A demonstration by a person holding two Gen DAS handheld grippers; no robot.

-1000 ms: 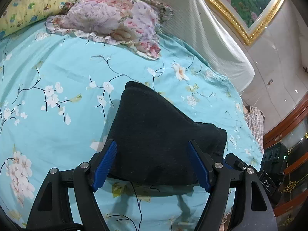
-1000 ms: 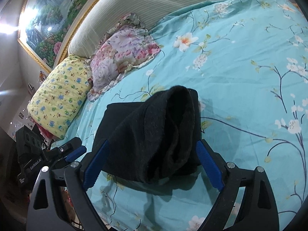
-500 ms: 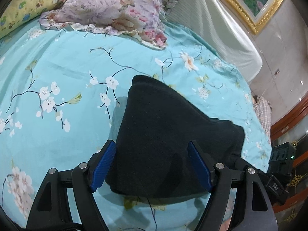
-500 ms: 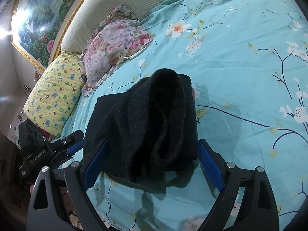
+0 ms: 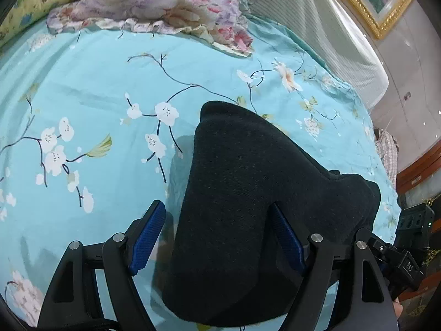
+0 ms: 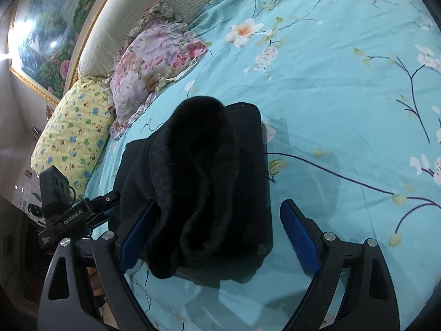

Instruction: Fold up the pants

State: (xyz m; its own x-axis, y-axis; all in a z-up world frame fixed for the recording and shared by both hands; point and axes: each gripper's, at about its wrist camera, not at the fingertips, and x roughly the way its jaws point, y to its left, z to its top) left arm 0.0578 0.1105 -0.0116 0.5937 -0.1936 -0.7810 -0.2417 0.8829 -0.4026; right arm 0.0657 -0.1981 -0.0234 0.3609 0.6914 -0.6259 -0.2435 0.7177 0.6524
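Observation:
The black pants (image 5: 248, 193) lie folded into a thick bundle on the turquoise flowered bedspread (image 5: 96, 96). My left gripper (image 5: 220, 237) is open, its blue pads on either side of the bundle's near end, the fabric bulging between them. In the right wrist view the pants (image 6: 198, 182) show a rolled, fuzzy open end. My right gripper (image 6: 217, 231) is open around that end, its left pad against the fabric and its right pad apart from it. The left gripper's body (image 6: 80, 215) shows at the left.
A floral pillow (image 5: 165, 2) and a yellow patterned pillow (image 6: 71, 127) lie at the head of the bed by the striped headboard (image 6: 154, 8). A framed painting (image 6: 46, 33) hangs above. The bed edge and wooden furniture (image 5: 419, 165) are at the right.
Both grippers have moved forward over the bundle, so the pants sit deeper between the pads and fill more of each view. The pants have not changed shape.

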